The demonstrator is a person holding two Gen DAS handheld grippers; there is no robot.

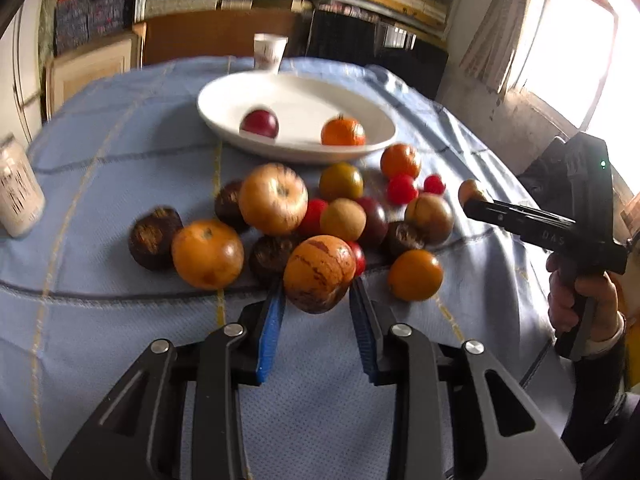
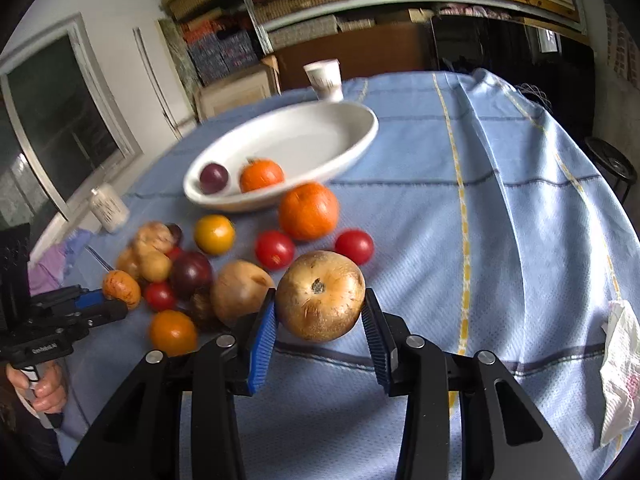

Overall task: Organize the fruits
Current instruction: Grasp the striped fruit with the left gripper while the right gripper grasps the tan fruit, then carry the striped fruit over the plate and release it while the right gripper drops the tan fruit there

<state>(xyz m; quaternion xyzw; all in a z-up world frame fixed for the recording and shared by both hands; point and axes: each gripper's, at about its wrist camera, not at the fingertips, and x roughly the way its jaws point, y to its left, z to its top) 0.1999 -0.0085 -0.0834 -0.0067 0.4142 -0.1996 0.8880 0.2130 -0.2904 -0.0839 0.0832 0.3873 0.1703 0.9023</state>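
The left gripper (image 1: 318,292) has its blue-padded fingers (image 1: 271,328) clamped on a streaked orange fruit (image 1: 319,272), one pad on each flank, the fruit sitting at 12 o'clock from the gripper body. Beyond it, toward 12 o'clock, a heap of loose fruits (image 1: 304,216) covers the blue checked tablecloth (image 1: 120,320): a large pale apple (image 1: 273,199), a smooth orange fruit (image 1: 207,253) at 10 o'clock of the held one, a dark brown fruit (image 1: 154,237) farther left, and another orange fruit (image 1: 415,275) at 3 o'clock. Behind the heap lies a white oval dish (image 1: 296,96) holding a dark red plum (image 1: 259,123) and a tangerine (image 1: 343,131), well apart from each other. A white paper cup (image 1: 270,53) stands just past the dish's far rim, and a white can (image 1: 18,192) stands at 9 o'clock near the table's edge.

The right gripper (image 2: 319,312) grips a golden-brown russet fruit (image 2: 320,295) between its pads, stem end facing the camera; the fruit seems lifted off the cloth, though the fisheye view makes that hard to judge. At 11 o'clock of it sit two red tomatoes (image 2: 274,249) and a big orange (image 2: 309,211) close against the dish's near rim. A crumpled white tissue (image 2: 620,372) lies at 3 o'clock by the table's edge.
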